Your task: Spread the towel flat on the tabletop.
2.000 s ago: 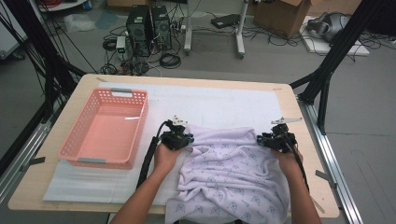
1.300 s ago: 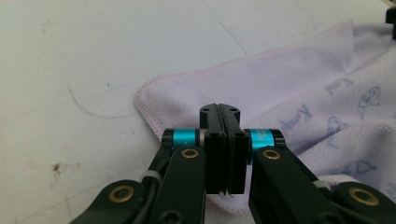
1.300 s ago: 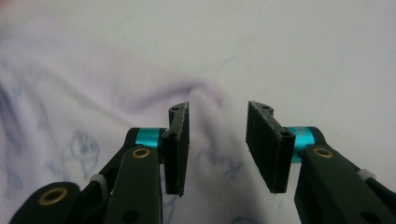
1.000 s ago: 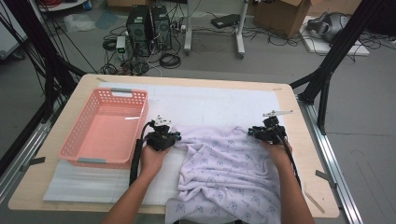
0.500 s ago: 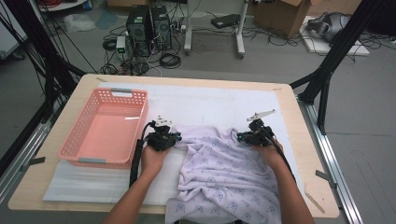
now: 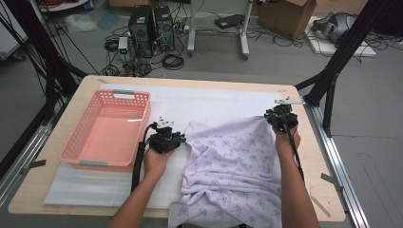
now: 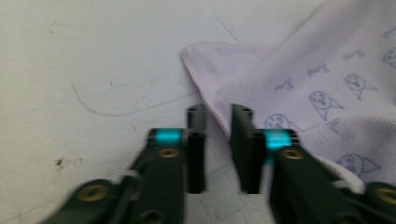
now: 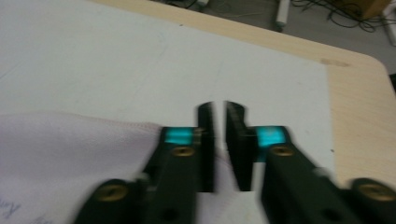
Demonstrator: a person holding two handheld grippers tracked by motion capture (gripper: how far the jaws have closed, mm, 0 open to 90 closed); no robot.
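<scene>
A pale lilac towel (image 6: 233,166) with small printed figures lies spread on the white mat (image 6: 204,102), its near end hanging over the table's front edge. My left gripper (image 6: 180,137) sits at the towel's far left corner. In the left gripper view its jaws (image 7: 215,112) have just been opening and stand apart over the towel's (image 7: 303,70) hem. My right gripper (image 6: 277,114) is at the far right corner. Its jaws (image 8: 218,109) have also just been opening, leaving a narrow gap, with the towel's (image 8: 70,144) edge running in beneath them.
A pink plastic basket (image 6: 138,137) stands to the left on the mat, beside my left hand. The wooden table's (image 6: 323,190) right edge lies close to my right gripper. Black frame legs, computers and cables stand on the floor beyond the table.
My right gripper has moved right and away from the person, drawing the towel's right corner out flat. The left gripper has stayed in place.
</scene>
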